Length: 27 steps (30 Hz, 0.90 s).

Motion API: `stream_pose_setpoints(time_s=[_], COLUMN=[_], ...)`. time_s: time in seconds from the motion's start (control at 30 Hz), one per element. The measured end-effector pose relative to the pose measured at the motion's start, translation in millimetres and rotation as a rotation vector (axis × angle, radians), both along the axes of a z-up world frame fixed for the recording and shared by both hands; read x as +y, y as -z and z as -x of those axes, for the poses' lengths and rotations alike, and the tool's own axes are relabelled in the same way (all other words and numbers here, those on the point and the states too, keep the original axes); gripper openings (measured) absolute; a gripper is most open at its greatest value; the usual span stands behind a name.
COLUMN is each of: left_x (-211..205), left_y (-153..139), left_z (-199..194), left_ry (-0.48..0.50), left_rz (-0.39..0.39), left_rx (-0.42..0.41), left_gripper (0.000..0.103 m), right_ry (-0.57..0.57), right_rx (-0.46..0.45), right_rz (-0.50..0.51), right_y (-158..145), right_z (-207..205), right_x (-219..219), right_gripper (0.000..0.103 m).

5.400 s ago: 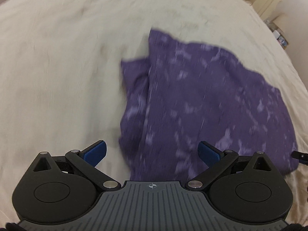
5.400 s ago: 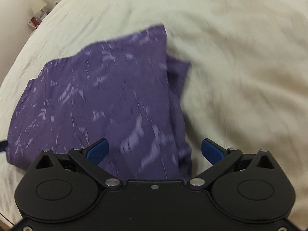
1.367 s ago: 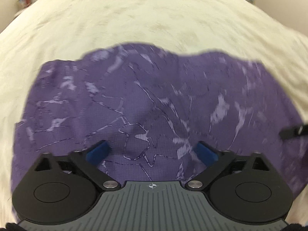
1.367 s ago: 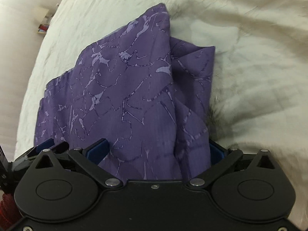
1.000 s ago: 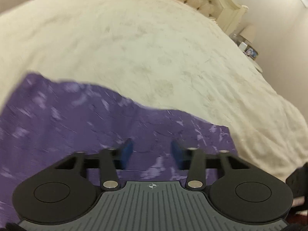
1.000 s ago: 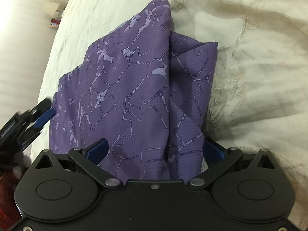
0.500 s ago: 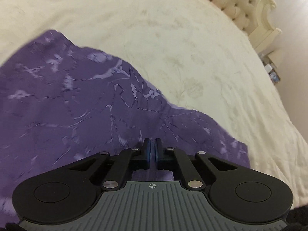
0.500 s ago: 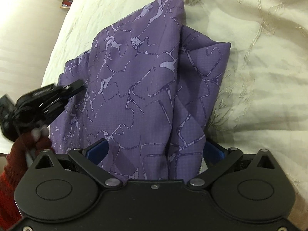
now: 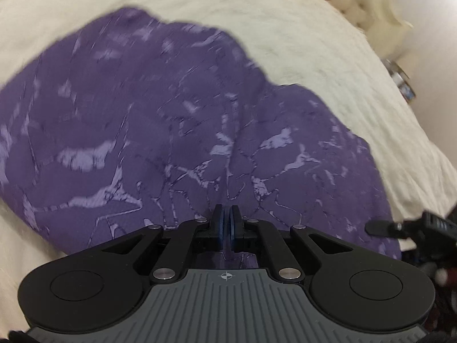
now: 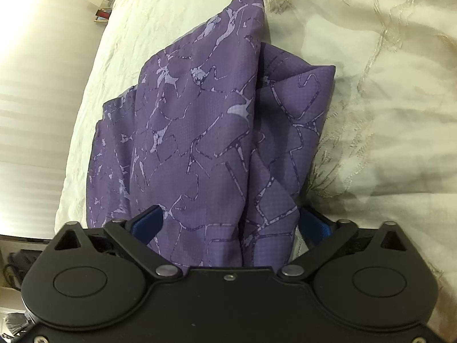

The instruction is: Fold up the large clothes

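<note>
The left gripper (image 9: 227,223) had closed, apparently pinching the purple marble-patterned garment (image 9: 177,131); blur obscured it. The right gripper (image 10: 231,225) stood wide open astride its folded edge on the cream embroidered bedspread (image 10: 385,114)

Left wrist view motion-blurred; purple garment (image 9: 177,120) pattern smeared, left edge cut by the frame. Right gripper (image 9: 400,225) only a blurry sliver at the right edge. Small items by the headboard (image 9: 401,78) unreadable. Right wrist view: garment's near end hidden under the gripper body; bedside clutter (image 10: 102,14) too small.
</note>
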State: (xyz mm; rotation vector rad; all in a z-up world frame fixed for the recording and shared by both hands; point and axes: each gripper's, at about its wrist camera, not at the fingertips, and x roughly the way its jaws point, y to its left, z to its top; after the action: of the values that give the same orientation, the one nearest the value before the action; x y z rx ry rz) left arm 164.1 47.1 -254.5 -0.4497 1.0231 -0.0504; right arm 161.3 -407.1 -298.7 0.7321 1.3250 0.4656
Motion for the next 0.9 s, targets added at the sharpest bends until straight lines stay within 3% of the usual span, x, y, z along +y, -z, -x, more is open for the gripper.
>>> stream_pose_setpoints(time_s=[0.03,0.17,0.27,0.47,0.73,0.9], left_x=[2.4,1.8,7.4,7.1,27.9,36.0], left_y=[4.5,10.3,9.4,4.5,6.3,-6.8], left_z=[0.4,-5.7,-5.5,-14.3,-10.5,-19.4], left_ry=[-0.016,0.026,0.028,0.128,0.175,0.290], left_rz=[0.012,-0.017,0.013,-0.014,0.081,0.024], left_rx=[0.012,0.016,0.021,0.041,0.041,0.036], left_gripper=[0.006,0.005,0.005,0.005,0.005,0.006], right_ry=[0.000,0.003,-0.019,0.019,0.016,-0.006], right_rx=[-0.002,0.016,-0.017,-0.098,-0.214,-0.254], right_rz=[-0.007,-0.040,0.004,-0.029,-0.040,-0.034], right_y=[-1.4,-6.9,-22.0,-60.4,-120.2,-148.9], right_z=[-0.7,-6.0,-6.7,6.1,15.7,14.7], right_x=[0.3,1.7,8.2,11.7,50.3,89.9], right_gripper=[0.067,0.037,0.031,0.029,0.029,0.029])
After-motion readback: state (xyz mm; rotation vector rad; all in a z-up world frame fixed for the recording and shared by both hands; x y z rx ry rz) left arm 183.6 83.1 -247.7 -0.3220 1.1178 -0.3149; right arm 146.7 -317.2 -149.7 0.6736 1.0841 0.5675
